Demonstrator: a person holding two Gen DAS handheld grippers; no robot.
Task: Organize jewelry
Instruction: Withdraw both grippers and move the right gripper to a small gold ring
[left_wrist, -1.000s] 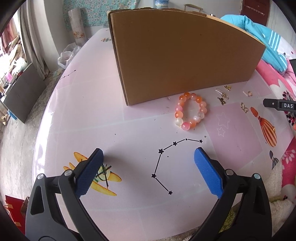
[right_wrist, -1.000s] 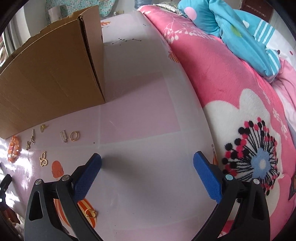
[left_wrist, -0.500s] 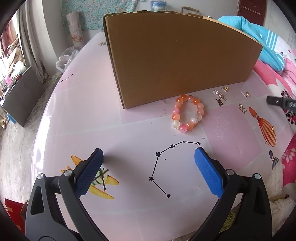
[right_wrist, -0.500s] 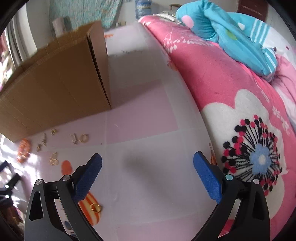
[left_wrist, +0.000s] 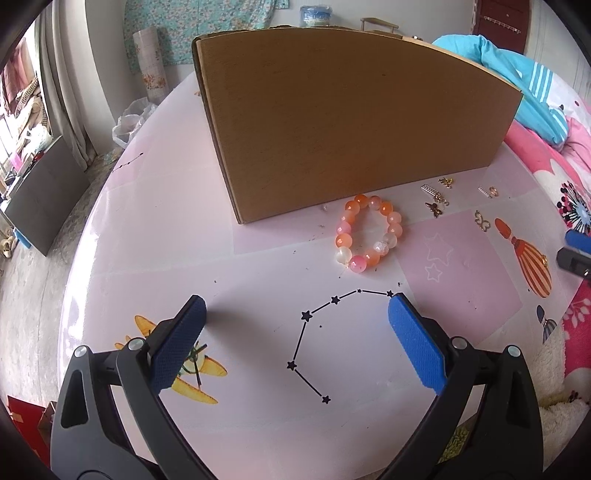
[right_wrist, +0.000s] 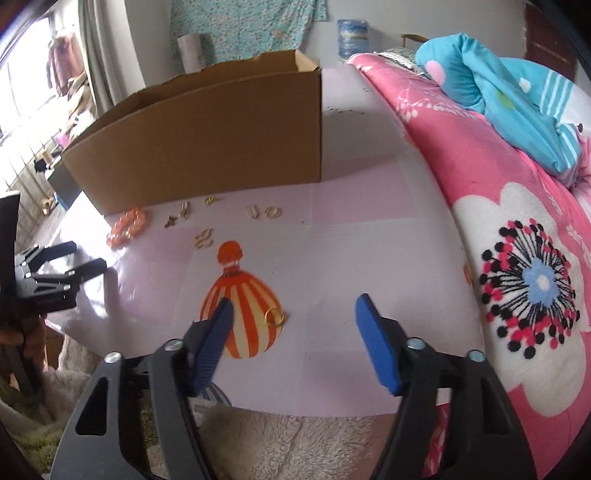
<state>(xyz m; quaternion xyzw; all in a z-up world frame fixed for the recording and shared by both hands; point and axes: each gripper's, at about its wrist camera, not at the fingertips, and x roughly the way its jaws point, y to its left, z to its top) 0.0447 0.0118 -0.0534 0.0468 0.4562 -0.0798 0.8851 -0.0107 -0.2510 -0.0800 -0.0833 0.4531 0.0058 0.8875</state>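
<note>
right gripper (right_wrist: 291, 325): fingers spread, empty | gold ring (right_wrist: 274, 316) flat on surface, frame centre, just ahead between the fingers, toward the left one; nearer this hand | left gripper (left_wrist: 295, 332): fingers spread, empty | bead bracelet (left_wrist: 368, 233) ahead, upper right of its fingers, by cardboard box (left_wrist: 351, 122)

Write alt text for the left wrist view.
The open left gripper hovers empty over a pink table, facing an orange and pink bead bracelet lying just in front of a tall cardboard box. Small gold charms are scattered to the bracelet's right.
</note>
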